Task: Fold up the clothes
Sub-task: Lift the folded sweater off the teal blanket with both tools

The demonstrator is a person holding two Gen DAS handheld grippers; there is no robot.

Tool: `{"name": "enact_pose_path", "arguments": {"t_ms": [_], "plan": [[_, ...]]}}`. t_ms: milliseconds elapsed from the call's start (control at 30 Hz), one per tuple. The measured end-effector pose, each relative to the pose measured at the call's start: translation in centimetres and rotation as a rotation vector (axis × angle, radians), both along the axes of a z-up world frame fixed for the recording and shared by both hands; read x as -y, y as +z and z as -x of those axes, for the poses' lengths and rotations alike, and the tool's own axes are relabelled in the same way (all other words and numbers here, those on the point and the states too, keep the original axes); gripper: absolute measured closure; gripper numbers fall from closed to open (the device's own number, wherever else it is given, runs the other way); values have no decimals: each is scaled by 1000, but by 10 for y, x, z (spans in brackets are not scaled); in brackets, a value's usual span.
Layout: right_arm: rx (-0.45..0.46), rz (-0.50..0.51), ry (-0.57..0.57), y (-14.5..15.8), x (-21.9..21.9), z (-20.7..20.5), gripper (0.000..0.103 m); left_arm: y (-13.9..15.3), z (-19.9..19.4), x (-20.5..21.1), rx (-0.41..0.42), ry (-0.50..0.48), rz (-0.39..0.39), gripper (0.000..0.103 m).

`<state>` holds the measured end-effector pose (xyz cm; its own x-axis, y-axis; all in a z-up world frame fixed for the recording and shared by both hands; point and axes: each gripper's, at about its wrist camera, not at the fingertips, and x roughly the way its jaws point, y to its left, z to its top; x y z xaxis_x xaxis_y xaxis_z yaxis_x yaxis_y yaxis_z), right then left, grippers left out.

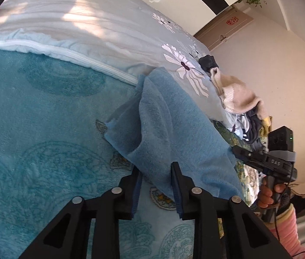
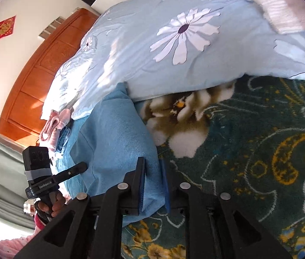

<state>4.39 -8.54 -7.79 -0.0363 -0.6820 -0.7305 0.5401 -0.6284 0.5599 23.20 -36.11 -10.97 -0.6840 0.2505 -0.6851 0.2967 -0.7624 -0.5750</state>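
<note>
A light blue fleece garment (image 1: 174, 118) lies partly folded on the bed, its far end resting against the floral duvet. My left gripper (image 1: 155, 168) has the garment's near edge between its fingers and is shut on it, jaws a little apart around the thick cloth. In the right wrist view the same garment (image 2: 113, 133) fills the narrow gap of my right gripper (image 2: 152, 161), which is shut on its near corner. Each gripper shows in the other's view, held by a hand: the right gripper (image 1: 239, 151) at the garment's right edge, the left gripper (image 2: 83, 166) at its left.
A teal patterned blanket (image 1: 44, 129) and a dark green flowered blanket (image 2: 260, 151) cover the bed. The pale blue floral duvet (image 2: 152, 54) is heaped behind. A pile of beige and dark clothes (image 1: 239, 99) sits at one end, pink clothes (image 2: 53, 125) near the wooden headboard (image 2: 33, 75).
</note>
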Motion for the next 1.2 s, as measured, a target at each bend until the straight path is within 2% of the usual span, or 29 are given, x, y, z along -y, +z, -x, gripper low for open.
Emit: {"name": "enact_pose_path", "arguments": {"t_ms": [67, 100, 233, 433, 533, 567, 600, 667, 833, 933, 1033, 1100, 1200], "plan": [[-54, -22, -57, 11, -12, -11, 68, 8, -4, 4, -14, 23, 40, 66], [-69, -22, -77, 17, -18, -18, 67, 12, -6, 6, -22, 34, 58, 66], [68, 115, -38, 12, -27, -50, 66, 21, -4, 11, -41, 45, 74, 66], [179, 157, -24, -12, -4, -73, 66, 13, 13, 2, -15, 22, 53, 66], [212, 189, -47, -17, -2, -75, 66, 8, 16, 6, -9, 50, 22, 79], [214, 187, -58, -18, -3, -75, 70, 7, 17, 8, -10, 58, 6, 89], [218, 188, -65, -19, -4, -75, 82, 6, 18, 10, -10, 65, -10, 95], [211, 197, -67, -17, -6, -77, 95, 10, 20, 12, -27, 62, -10, 97], [144, 256, -59, 1, -16, -87, 97, 29, 11, 19, -131, 59, 13, 97], [127, 241, -36, -3, -18, -95, 97, 12, 12, 23, -74, 66, 36, 97], [148, 143, -25, -28, -8, -103, 97, -15, 12, 26, 0, 72, 46, 97], [184, 139, -36, -41, -7, -104, 98, -25, 9, 30, 8, 79, 11, 96], [178, 138, -34, -43, -7, -103, 98, -24, 7, 31, -3, 68, 4, 93]]}}
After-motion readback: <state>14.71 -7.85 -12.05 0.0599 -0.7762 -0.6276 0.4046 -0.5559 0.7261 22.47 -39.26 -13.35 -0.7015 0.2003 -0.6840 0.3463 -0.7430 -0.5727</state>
